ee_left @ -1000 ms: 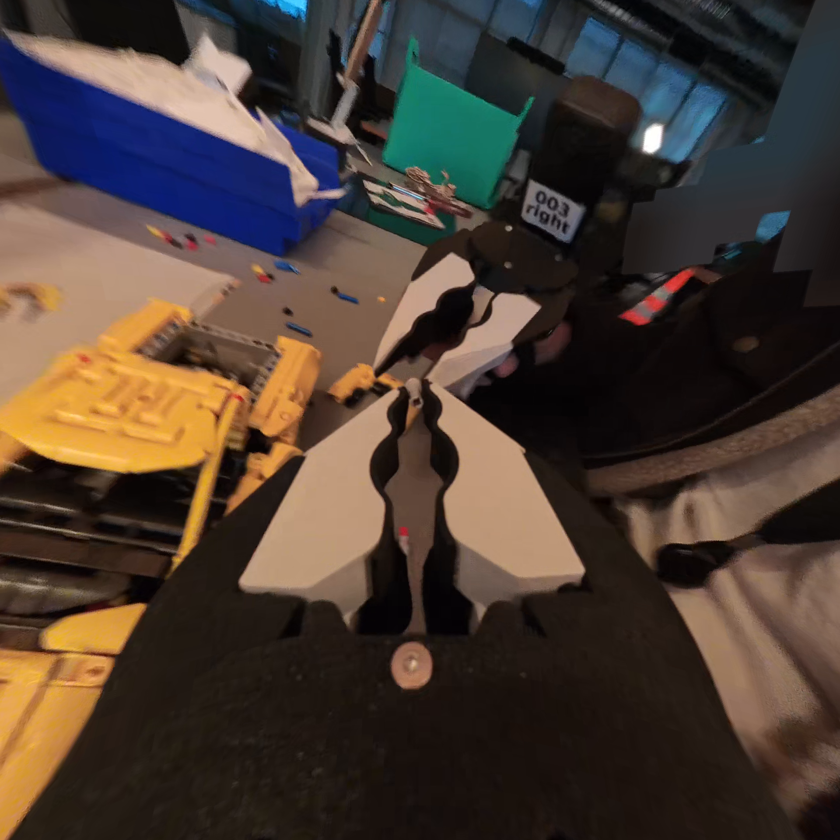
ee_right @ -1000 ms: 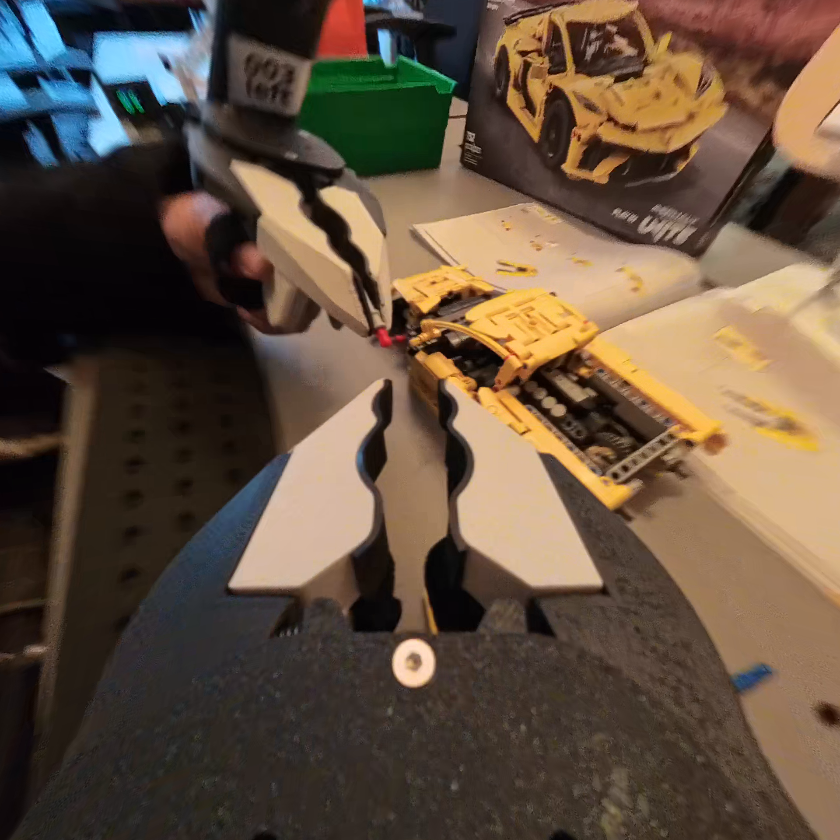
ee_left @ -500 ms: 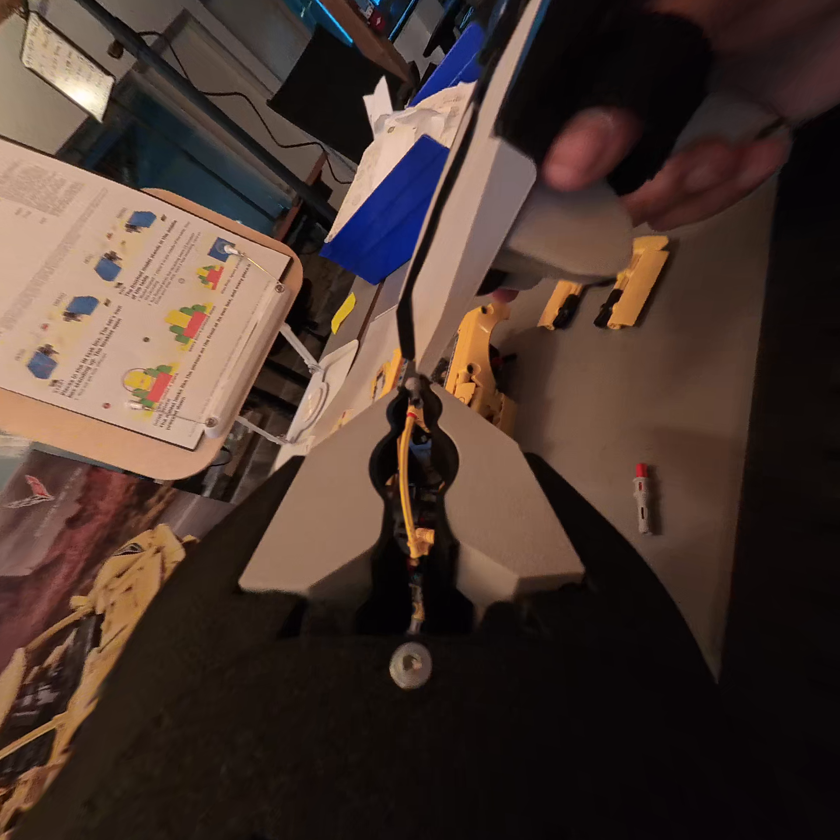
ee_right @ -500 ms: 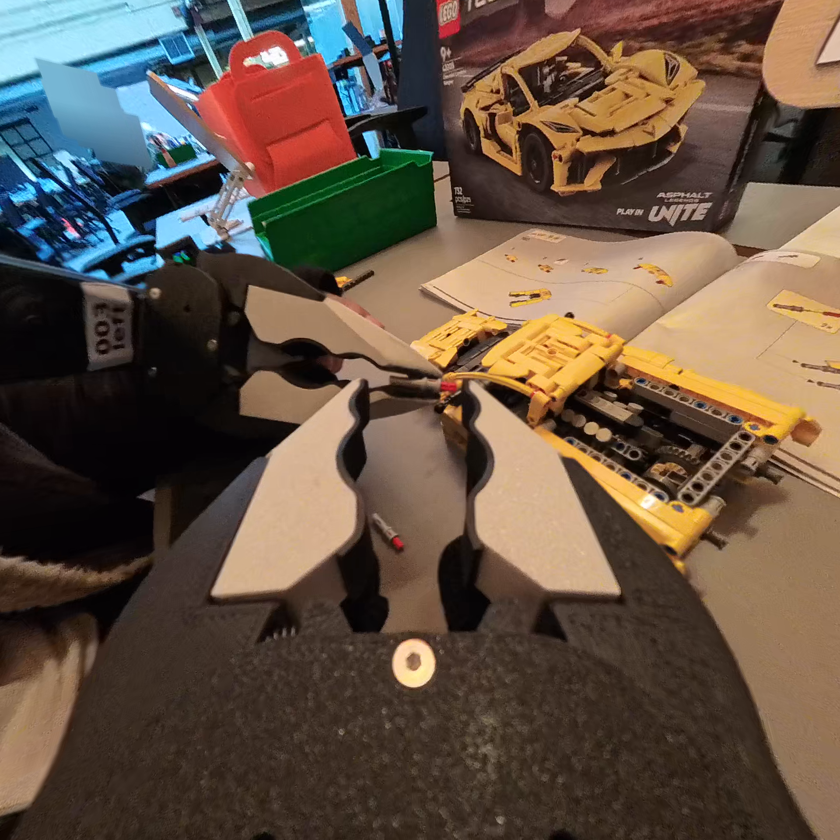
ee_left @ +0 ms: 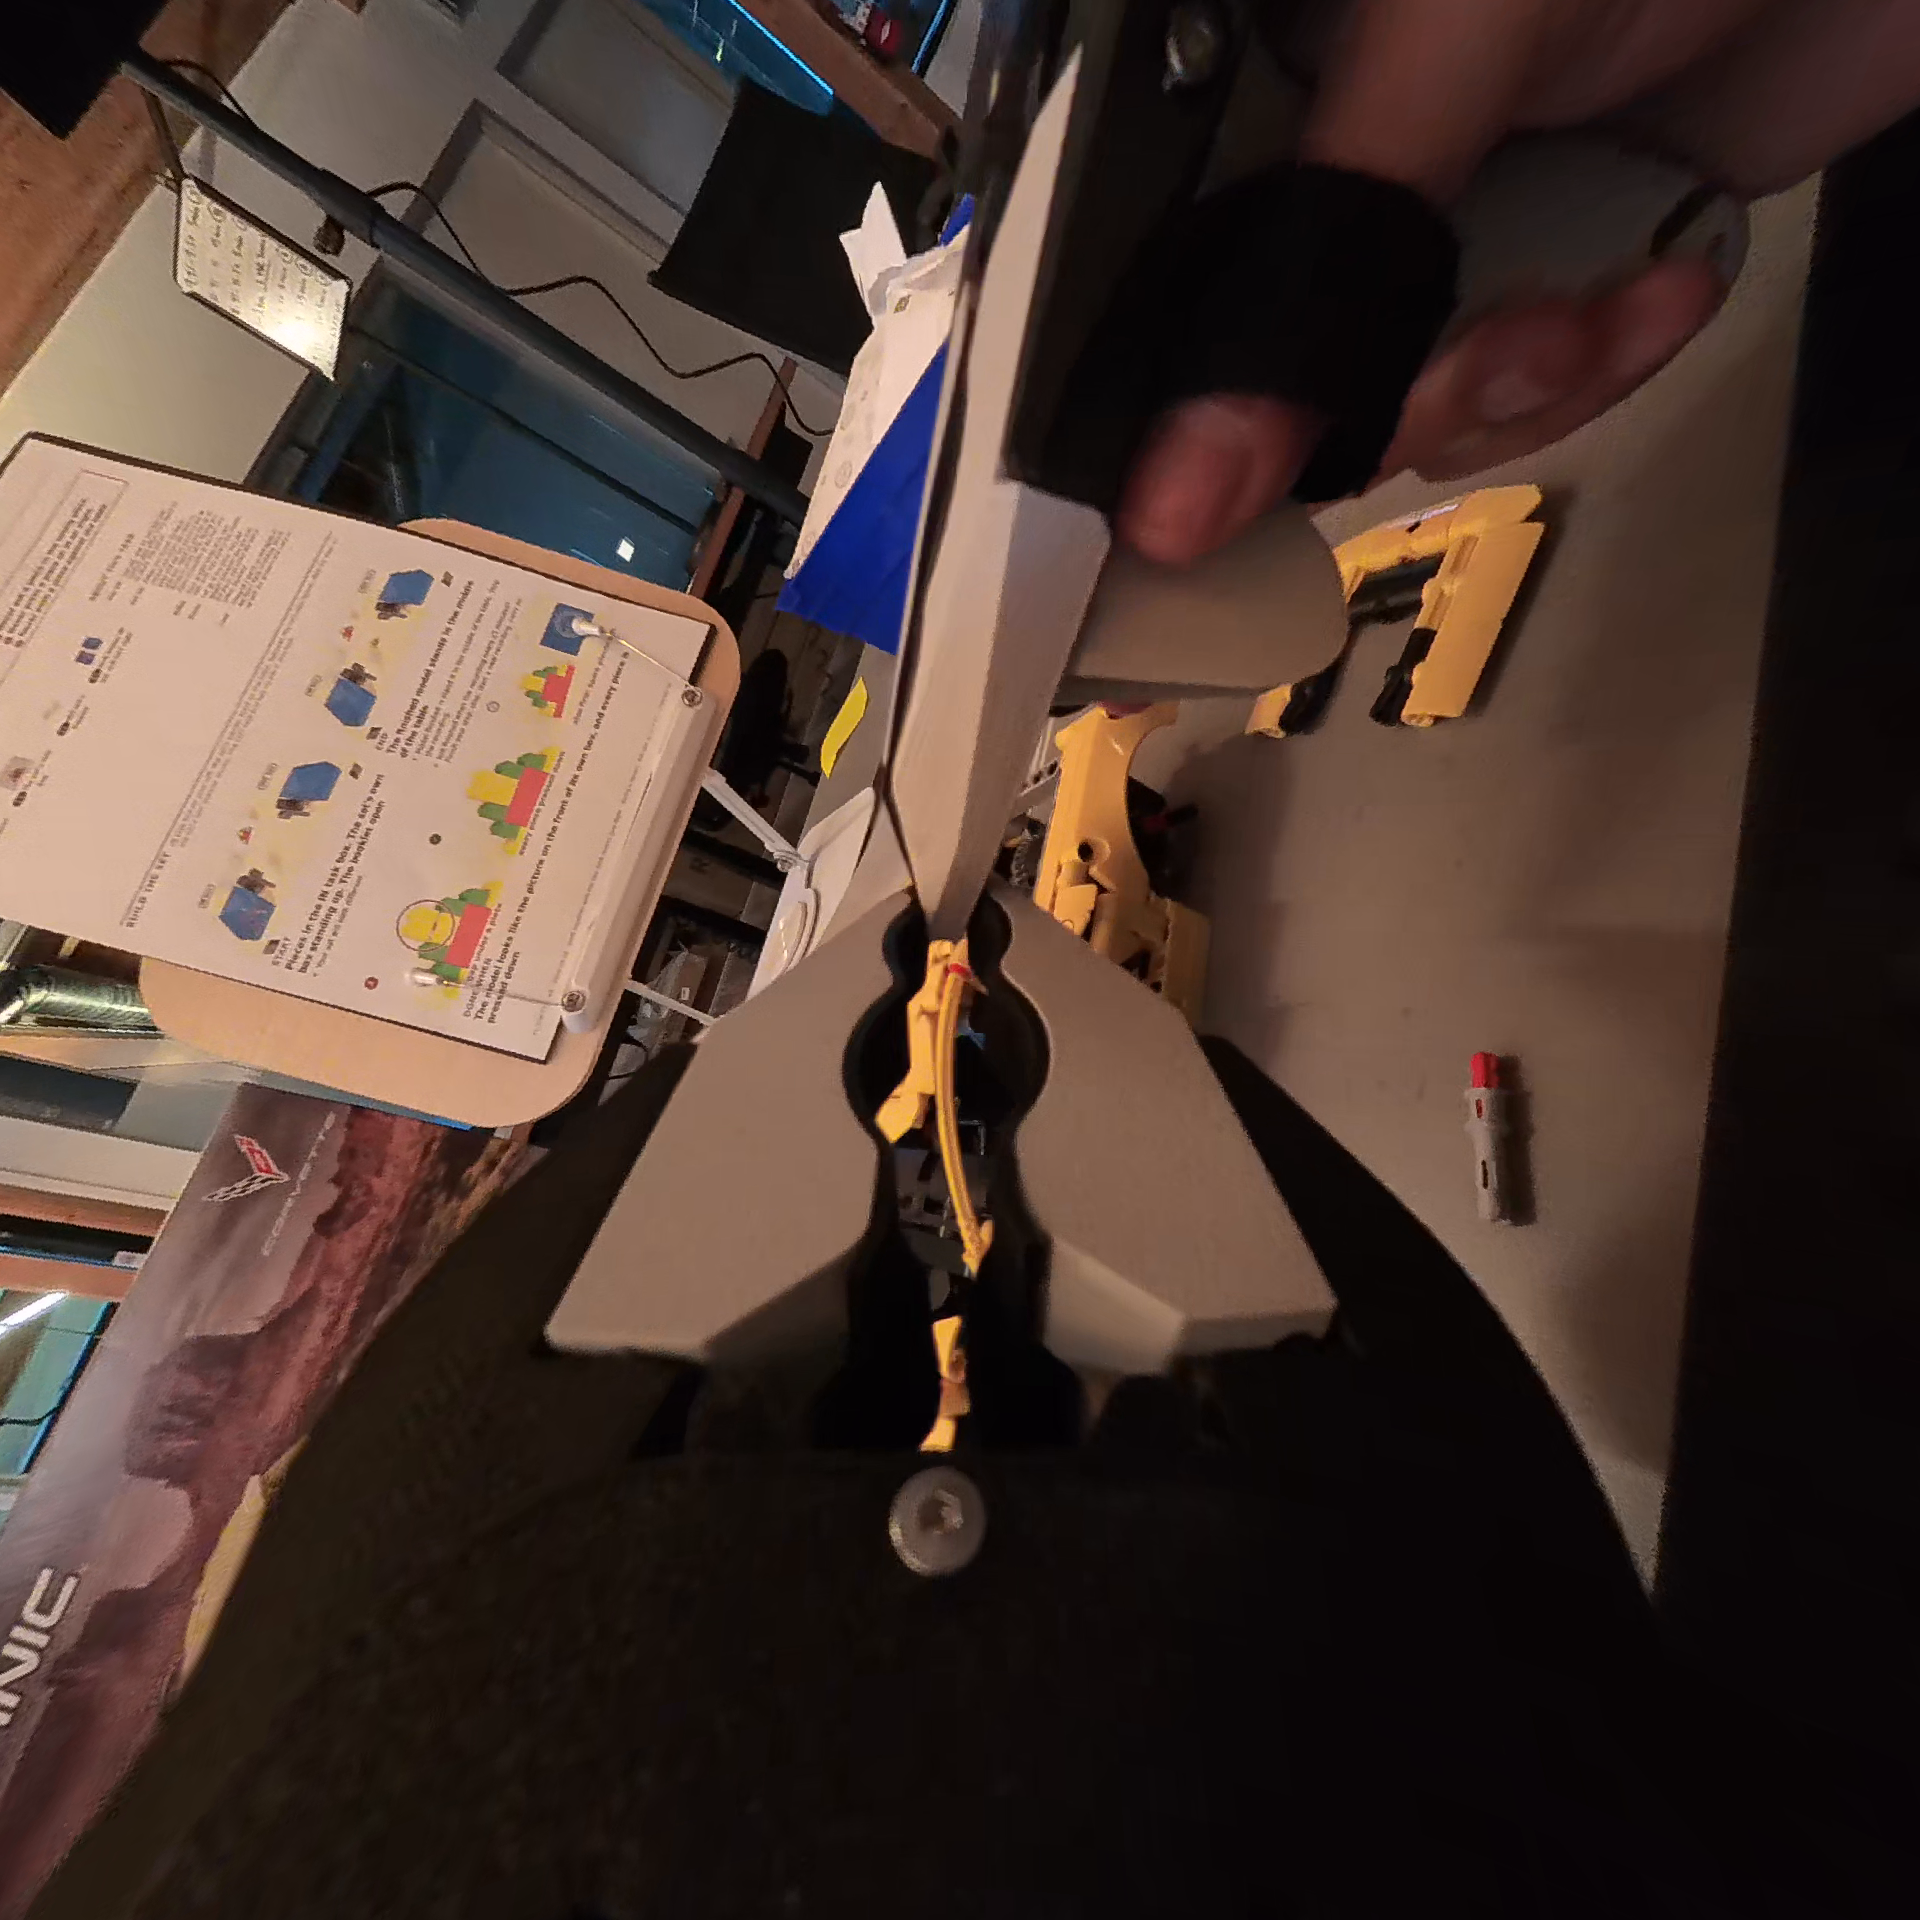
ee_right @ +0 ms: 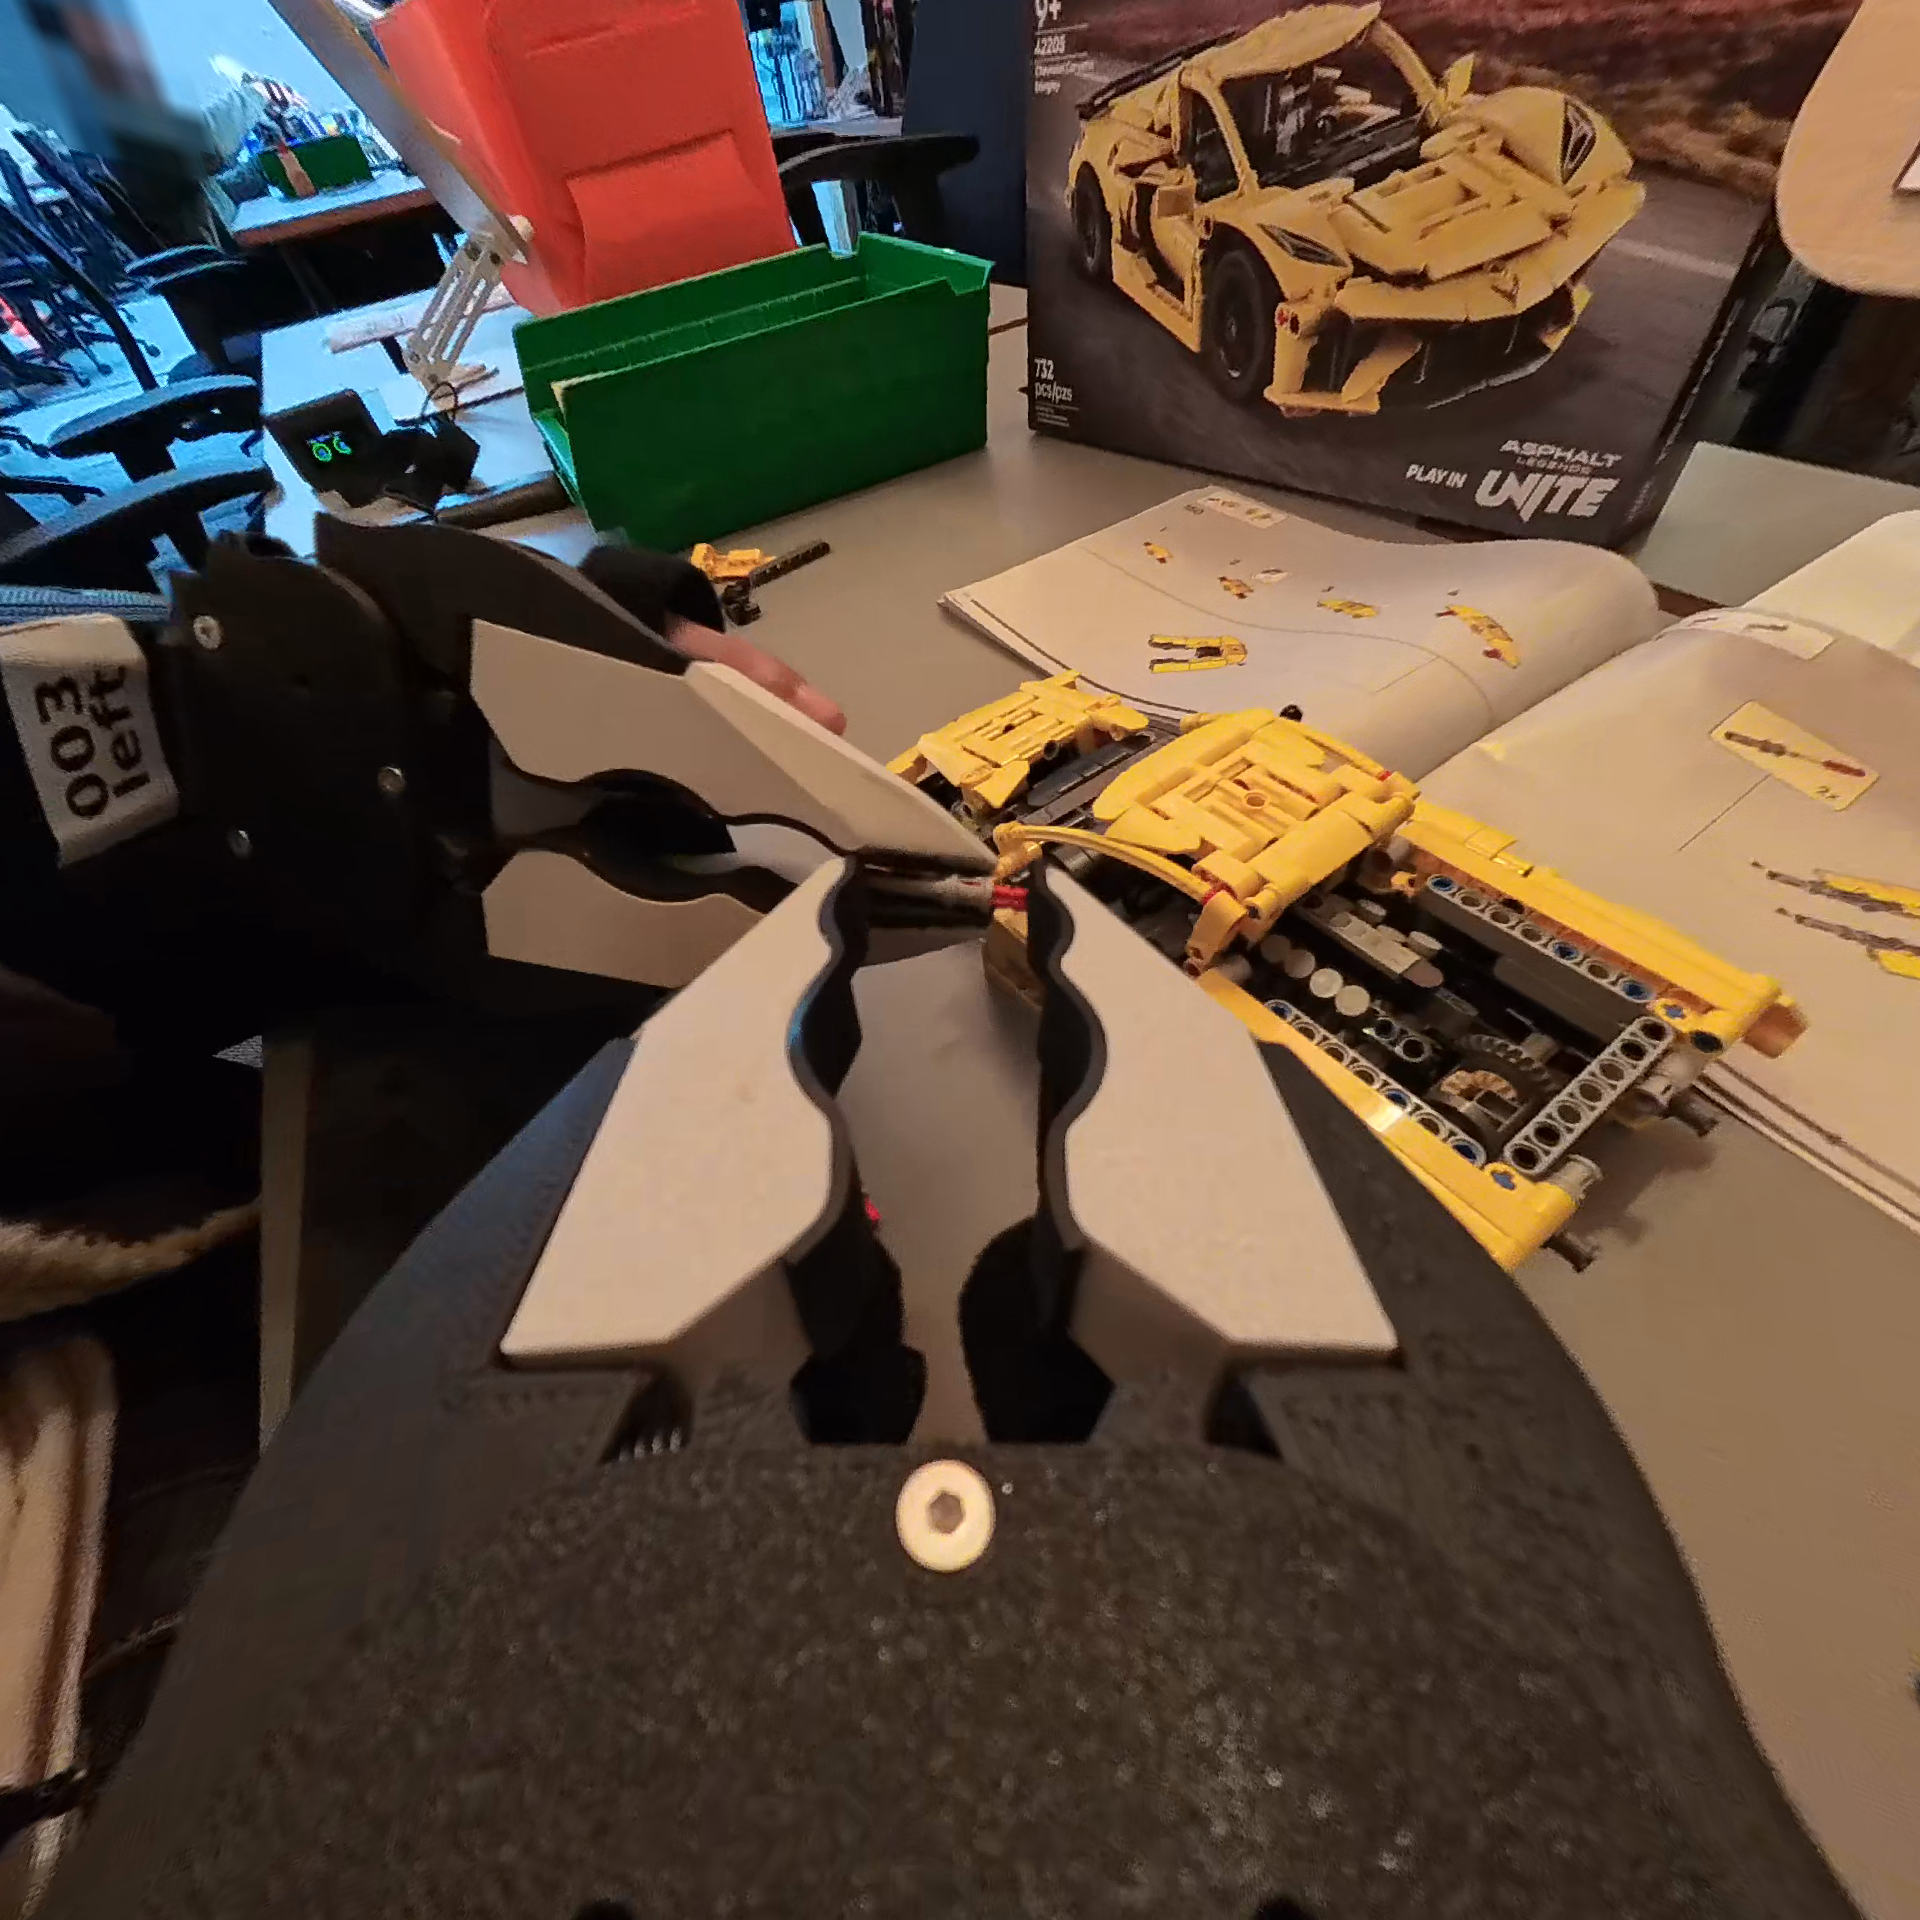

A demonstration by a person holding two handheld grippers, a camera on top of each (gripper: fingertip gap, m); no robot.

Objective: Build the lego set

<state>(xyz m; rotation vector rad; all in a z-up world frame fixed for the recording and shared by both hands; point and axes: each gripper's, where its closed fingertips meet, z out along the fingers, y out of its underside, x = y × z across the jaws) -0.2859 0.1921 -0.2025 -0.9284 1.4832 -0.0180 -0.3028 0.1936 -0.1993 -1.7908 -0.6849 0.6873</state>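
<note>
The half-built yellow lego car [ee_right: 1299, 883] lies on the grey table beside the open instruction booklet [ee_right: 1351, 623]. My left gripper [ee_right: 966, 873] comes in from the left, shut on a grey pin with a red tip [ee_right: 982, 891], and holds it at the car's near end. My right gripper [ee_right: 940, 883] is open, with its fingertips on either side of that pin's red end. In the left wrist view my left gripper [ee_left: 940, 920] points at the car [ee_left: 1112, 894], and the right gripper's fingers [ee_left: 987, 675] reach down to its tip. A second grey and red pin [ee_left: 1491, 1138] lies loose on the table.
A yellow sub-assembly [ee_left: 1434, 603] lies on the table past the car. A green bin [ee_right: 758, 416], an orange bag [ee_right: 623, 135] and the set's box [ee_right: 1351, 260] stand behind the booklet. A clipboard stand with a sheet [ee_left: 343, 748] and a blue bin [ee_left: 883, 499] are to one side. The tips of both grippers are at nearly the same place.
My left gripper has swung round with the pin to the car's near end. My right gripper has moved in until its open fingertips bracket the pin.
</note>
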